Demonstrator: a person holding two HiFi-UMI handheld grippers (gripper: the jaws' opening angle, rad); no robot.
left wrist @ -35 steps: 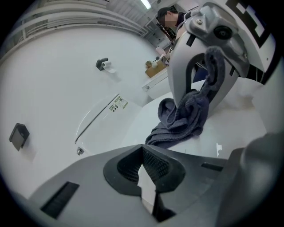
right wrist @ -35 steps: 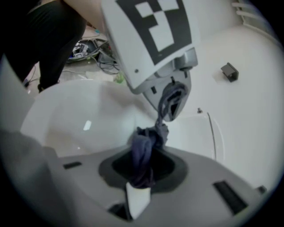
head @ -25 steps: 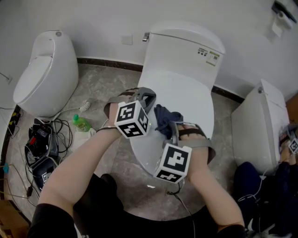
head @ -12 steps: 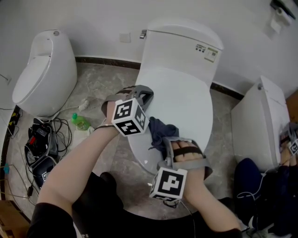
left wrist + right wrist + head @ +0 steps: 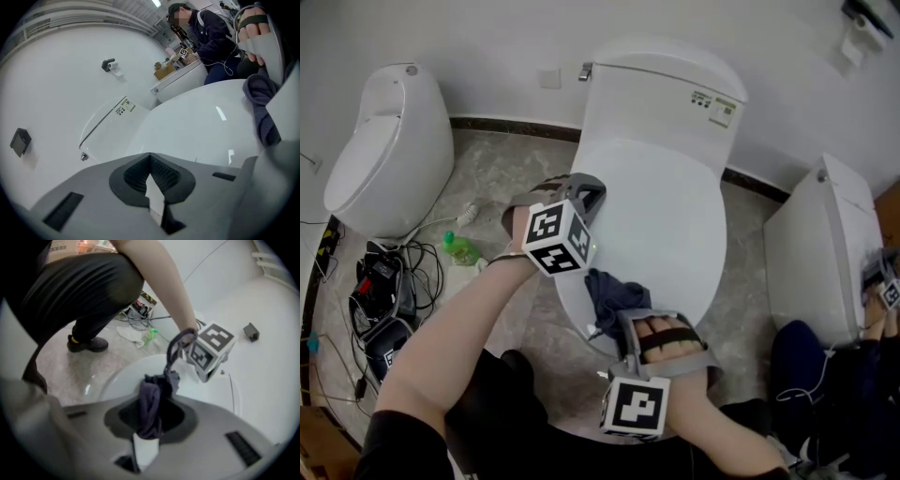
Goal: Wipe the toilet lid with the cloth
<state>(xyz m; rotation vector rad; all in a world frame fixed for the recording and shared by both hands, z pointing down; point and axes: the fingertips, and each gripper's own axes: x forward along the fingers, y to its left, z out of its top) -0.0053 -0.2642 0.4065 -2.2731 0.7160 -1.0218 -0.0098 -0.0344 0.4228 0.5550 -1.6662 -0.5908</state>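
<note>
The right tool (image 5: 149, 430) pinches the soft, floppy cloth (image 5: 607, 289) (by a bunched end) on the slick-looking lid (image 5: 675, 216); the left tool (image 5: 152, 180) is closed, empty.

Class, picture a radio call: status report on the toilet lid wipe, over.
Left tool shut, empty, by the lid's left edge. Right tool shut on dark cloth, at the toilet lid front edge. Nothing else on lid.

Grey left gripper (image 5: 150, 160), grey right gripper (image 5: 149, 405); black-white marker cubes (image 5: 558, 239); black strap (image 5: 664, 339); black trousers (image 5: 487, 405).
</note>
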